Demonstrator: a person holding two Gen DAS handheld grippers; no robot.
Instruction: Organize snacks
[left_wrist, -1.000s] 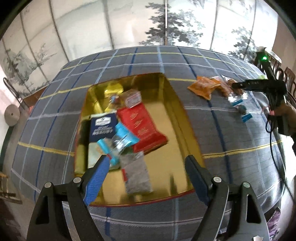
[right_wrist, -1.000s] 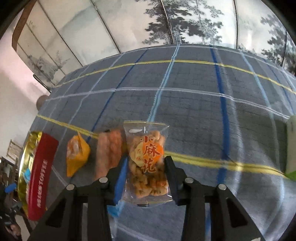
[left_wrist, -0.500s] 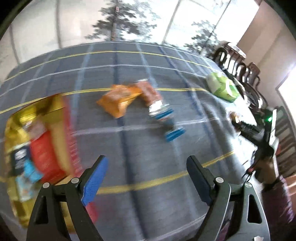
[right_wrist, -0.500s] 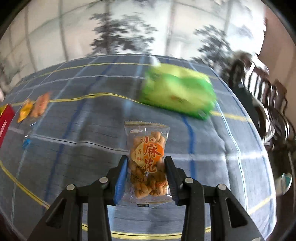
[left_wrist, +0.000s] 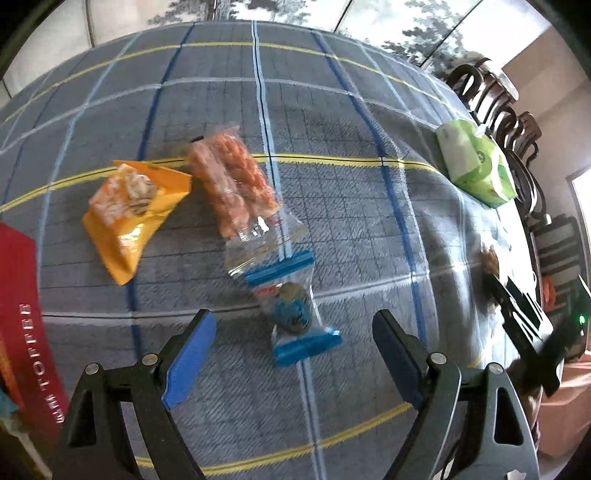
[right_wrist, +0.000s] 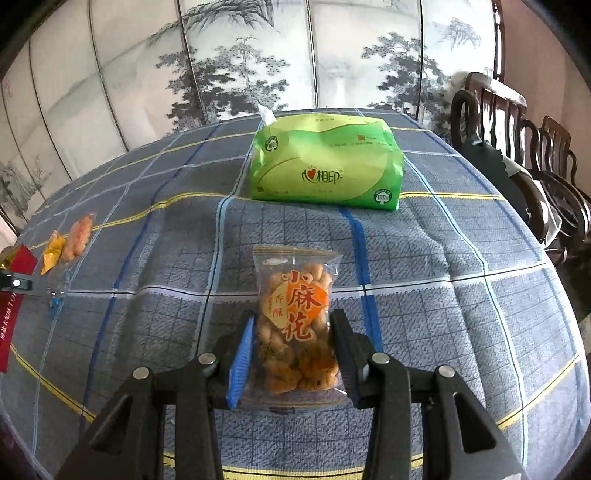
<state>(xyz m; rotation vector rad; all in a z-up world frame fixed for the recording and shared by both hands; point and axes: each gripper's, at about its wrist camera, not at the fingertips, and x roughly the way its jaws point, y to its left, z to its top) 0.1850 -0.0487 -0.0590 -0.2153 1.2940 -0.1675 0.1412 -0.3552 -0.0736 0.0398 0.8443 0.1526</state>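
My left gripper (left_wrist: 291, 354) is open and empty, just above the checked tablecloth. Between and ahead of its fingers lies a small blue-edged clear packet (left_wrist: 293, 321). Beyond it lie a clear pack of orange twists (left_wrist: 232, 184) and a yellow-orange pouch (left_wrist: 129, 210). The red toffee tin (left_wrist: 26, 339) shows at the left edge. My right gripper (right_wrist: 291, 354) is shut on a clear bag of fried dough twists (right_wrist: 295, 325) and holds it upright over the cloth. The right gripper also shows in the left wrist view (left_wrist: 517, 314) at the far right.
A green tissue pack (right_wrist: 325, 166) lies on the table beyond the held bag; it also shows in the left wrist view (left_wrist: 476, 162). Dark wooden chairs (right_wrist: 532, 147) stand along the right table edge. A painted folding screen (right_wrist: 258, 55) stands behind the table.
My left gripper swung right from over the tin to the loose snacks and came close to the blue-edged packet. My right gripper turned right with its bag, now facing the tissue pack.
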